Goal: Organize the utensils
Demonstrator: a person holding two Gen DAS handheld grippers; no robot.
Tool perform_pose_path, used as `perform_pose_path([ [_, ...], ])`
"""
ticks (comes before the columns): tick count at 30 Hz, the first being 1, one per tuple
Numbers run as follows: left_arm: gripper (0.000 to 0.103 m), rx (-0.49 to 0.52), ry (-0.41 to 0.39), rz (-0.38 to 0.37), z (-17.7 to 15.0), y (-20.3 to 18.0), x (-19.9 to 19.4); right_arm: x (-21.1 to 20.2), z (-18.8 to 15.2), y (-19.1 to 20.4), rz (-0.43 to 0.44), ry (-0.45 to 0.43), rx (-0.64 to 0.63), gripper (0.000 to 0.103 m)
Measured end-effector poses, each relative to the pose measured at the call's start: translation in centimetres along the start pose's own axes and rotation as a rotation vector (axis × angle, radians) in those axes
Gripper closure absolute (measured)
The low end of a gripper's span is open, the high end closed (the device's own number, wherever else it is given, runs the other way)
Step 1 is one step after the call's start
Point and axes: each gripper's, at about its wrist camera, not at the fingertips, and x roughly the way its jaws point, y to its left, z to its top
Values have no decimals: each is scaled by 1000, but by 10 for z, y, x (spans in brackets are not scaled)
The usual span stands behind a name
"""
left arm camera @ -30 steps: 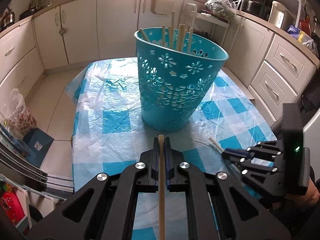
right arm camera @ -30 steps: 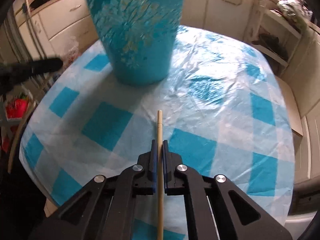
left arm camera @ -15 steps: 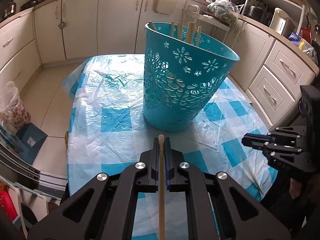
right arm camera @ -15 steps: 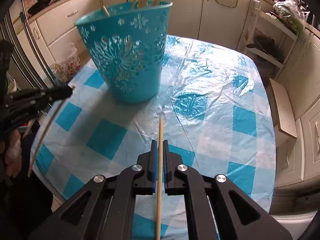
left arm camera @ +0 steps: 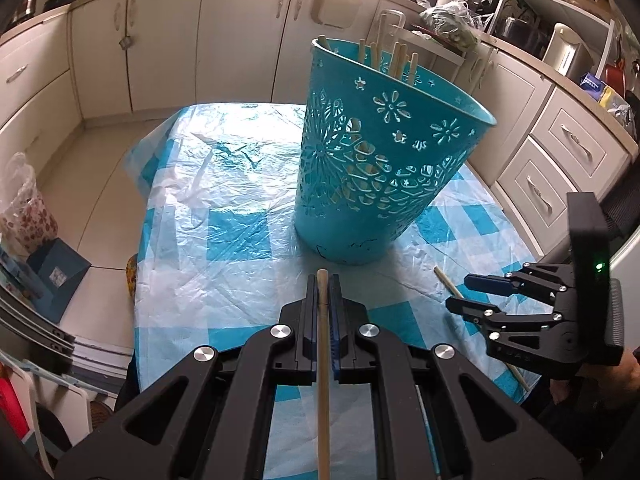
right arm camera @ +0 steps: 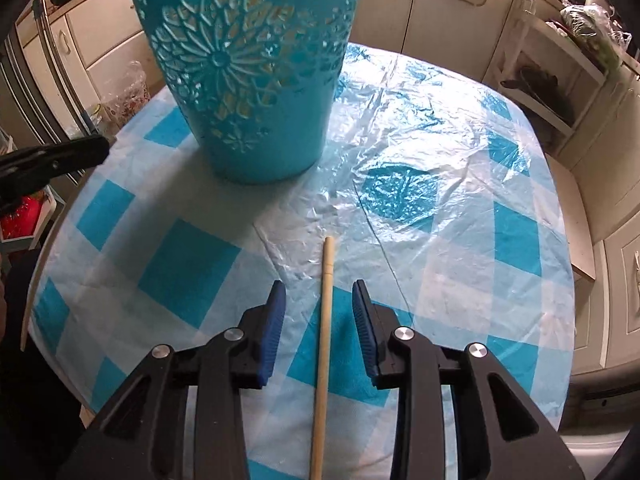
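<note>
A teal perforated basket (left arm camera: 380, 168) stands on the checked table and holds several wooden chopsticks (left arm camera: 394, 62); it also shows in the right wrist view (right arm camera: 248, 68). My left gripper (left arm camera: 323, 286) is shut on a wooden chopstick (left arm camera: 323, 360), just short of the basket's base. My right gripper (right arm camera: 319, 304) is open, its jaws on either side of a second chopstick (right arm camera: 324, 340) that lies on the table. The right gripper (left arm camera: 472, 292) shows in the left wrist view, with that chopstick's tip (left arm camera: 446, 280) poking out past it.
The table has a blue-and-white checked cloth (right arm camera: 460, 184) under clear plastic. Cream kitchen cabinets (left arm camera: 200, 40) run behind and to the right. A low shelf (right arm camera: 560, 92) stands past the table's far right edge. The left gripper's arm (right arm camera: 52, 160) shows at the left.
My right gripper has come down toward the table and opened; its chopstick now lies on the cloth between the jaws. The left gripper has kept hold of its chopstick.
</note>
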Motion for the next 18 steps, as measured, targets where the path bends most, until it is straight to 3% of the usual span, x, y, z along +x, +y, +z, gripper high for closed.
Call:
perform_pose_path([
  [4, 98, 6, -1, 1, 0, -2, 1, 1, -3, 4, 28, -3, -11, 97],
  [18, 98, 30, -3, 0, -4, -12, -4, -34, -9, 3, 58, -28, 27, 97],
])
